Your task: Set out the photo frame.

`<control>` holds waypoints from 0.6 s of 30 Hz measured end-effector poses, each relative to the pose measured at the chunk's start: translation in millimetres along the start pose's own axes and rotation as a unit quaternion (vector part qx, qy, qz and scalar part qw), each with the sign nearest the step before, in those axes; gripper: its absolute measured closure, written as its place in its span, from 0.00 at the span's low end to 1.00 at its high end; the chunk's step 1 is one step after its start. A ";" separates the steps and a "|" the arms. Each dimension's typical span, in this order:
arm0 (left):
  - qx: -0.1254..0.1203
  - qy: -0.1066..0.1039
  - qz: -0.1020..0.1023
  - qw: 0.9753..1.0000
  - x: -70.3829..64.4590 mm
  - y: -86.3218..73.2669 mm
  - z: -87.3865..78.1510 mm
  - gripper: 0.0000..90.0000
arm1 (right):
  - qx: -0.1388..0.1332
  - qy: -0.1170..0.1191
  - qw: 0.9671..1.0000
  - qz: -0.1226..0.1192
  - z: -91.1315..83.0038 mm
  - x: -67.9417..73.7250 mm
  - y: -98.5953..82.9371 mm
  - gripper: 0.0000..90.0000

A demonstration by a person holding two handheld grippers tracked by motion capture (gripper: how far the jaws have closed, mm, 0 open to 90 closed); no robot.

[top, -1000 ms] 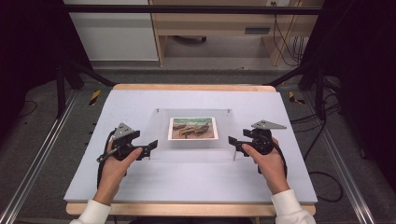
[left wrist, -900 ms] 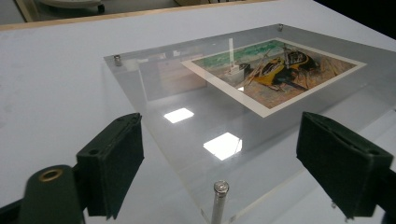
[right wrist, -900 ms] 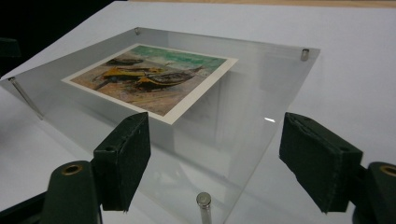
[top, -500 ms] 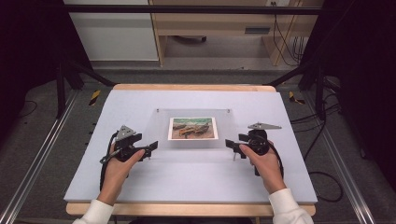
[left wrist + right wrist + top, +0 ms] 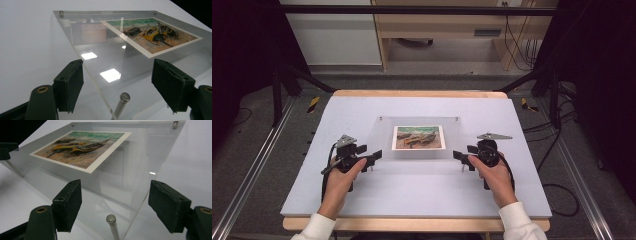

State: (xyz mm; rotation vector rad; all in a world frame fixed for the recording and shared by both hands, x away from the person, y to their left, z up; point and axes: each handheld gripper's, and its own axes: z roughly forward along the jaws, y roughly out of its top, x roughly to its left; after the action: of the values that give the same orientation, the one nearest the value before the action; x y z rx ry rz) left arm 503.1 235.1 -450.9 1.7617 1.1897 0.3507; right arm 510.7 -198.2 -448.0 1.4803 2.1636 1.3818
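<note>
While the left tool sits with its jaws spread apart at the near left corner of the clear acrylic frame, nothing is gripped between them. That frame lies on the white counter, raised on short metal standoffs, and holds a print of beached boats at its middle. At the frame's near right corner, the right tool is likewise released, straddling a standoff.
</note>
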 end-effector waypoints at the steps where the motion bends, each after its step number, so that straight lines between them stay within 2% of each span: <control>1: 0.000 -0.003 -0.007 1.000 1.2 -0.2 0.7 0.28 | -0.001 0.002 1.000 0.002 0.2 -0.7 -0.2 0.30; 3: 0.001 -0.012 -0.022 1.000 3.7 -0.8 2.3 0.29 | -0.001 0.004 1.000 0.005 0.6 -1.2 -0.6 0.30; 7: 0.001 -0.020 -0.037 0.999 5.8 -1.2 4.1 0.31 | -0.002 0.006 1.000 0.010 0.7 -1.6 -1.4 0.30; 12: 0.002 -0.021 -0.045 0.999 6.6 -1.4 4.2 0.32 | -0.001 0.005 1.000 0.012 0.5 -1.1 -1.4 0.29; 15: 0.006 -0.025 -0.057 0.998 7.8 -1.7 3.9 0.32 | 0.001 0.007 1.000 0.014 0.3 -1.5 -1.3 0.29; 18: 0.008 -0.025 -0.062 0.998 7.8 -1.8 3.8 0.32 | 0.004 0.008 1.000 0.022 -0.1 -1.3 -1.4 0.29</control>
State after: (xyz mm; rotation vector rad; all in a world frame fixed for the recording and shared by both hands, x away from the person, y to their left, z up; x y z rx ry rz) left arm 508.4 239.7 -456.2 1.6906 1.2625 0.2222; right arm 510.4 -199.4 -449.4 1.5345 2.1622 1.4055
